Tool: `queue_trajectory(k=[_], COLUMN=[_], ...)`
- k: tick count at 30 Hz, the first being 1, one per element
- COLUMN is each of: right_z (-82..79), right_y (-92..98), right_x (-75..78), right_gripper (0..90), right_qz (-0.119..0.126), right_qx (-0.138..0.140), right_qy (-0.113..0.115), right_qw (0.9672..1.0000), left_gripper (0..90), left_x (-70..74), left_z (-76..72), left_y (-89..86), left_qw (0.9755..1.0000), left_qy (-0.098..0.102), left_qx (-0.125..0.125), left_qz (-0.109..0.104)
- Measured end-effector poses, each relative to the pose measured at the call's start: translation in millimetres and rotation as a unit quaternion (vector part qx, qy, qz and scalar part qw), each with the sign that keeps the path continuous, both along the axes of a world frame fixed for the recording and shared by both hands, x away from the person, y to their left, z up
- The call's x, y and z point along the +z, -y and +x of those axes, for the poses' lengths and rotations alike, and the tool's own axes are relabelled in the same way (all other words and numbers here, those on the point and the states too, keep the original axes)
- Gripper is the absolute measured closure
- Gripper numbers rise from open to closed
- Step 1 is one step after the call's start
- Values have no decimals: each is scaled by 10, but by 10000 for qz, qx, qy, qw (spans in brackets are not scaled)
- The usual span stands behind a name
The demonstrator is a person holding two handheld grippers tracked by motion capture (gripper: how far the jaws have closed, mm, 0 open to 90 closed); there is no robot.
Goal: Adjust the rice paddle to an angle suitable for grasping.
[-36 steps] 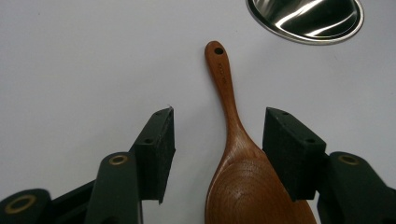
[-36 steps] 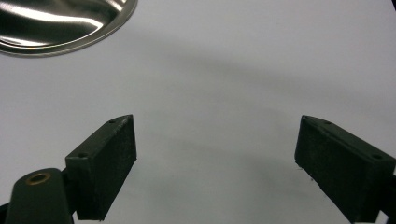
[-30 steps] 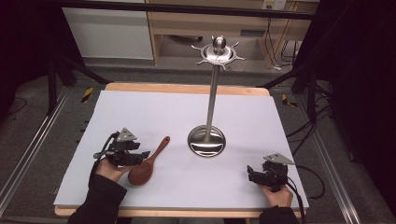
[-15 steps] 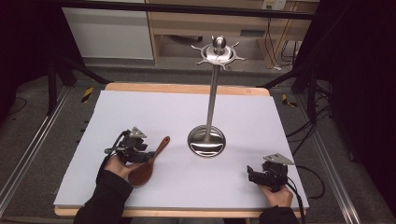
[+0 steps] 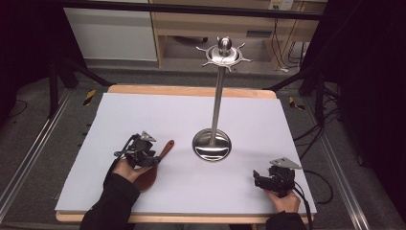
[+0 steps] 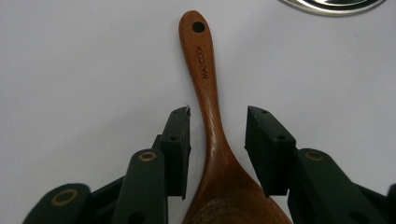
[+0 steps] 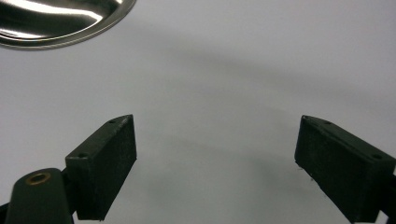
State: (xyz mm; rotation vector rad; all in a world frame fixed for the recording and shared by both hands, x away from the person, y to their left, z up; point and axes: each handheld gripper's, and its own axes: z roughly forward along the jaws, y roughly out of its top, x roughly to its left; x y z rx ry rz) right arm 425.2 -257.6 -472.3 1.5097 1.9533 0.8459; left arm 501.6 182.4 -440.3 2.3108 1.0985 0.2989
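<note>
Left gripper view shows my left gripper partly open astride the wooden spoon, handle toward 12 o'clock, so closing off-centre on that taper could skid it across the bench.

A brown wooden spoon (hole in its handle tip) lies flat on the white tabletop.

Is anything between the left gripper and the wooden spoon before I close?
Nothing visible. The left gripper is open with a jaw on each side of the wooden spoon's neck, gaps on both sides bare. The steel stand sits apart, beyond the handle tip.
</note>
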Motion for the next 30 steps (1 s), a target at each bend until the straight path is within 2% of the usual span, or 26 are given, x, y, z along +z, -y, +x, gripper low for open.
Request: queue_trajectory(k=[14, 22, 23, 26, 27, 30], right_z=[3, 5, 7, 6, 5, 6], right_y=[0, -2, -5, -4, -3, -1], right_x=[-1, -4, -6, -5, -4, -4], right_gripper=[130, 130, 130, 130, 130, 130], right_qz=[-27, -36, -39, -43, -40, -43], right_qx=[27, 38, 34, 39, 35, 32], right_qy=[-17, -19, -21, -26, -26, -23], right_qw=[10000, 10000, 10000, 10000, 10000, 10000], left_gripper=[712, 748, 753, 765, 766, 766], left_x=[-108, -124, -122, -116, -113, -113], left_z=[65, 95, 106, 103, 79, 56], left_y=[88, 97, 95, 98, 100, 98], left_qw=[9994, 9992, 9991, 9988, 9987, 9987], left_qy=[-215, -322, -401, -440, -404, -376], left_qx=[-1, -4, -16, -119, -182, -208], left_qz=[266, 223, 135, 164, 233, 256])
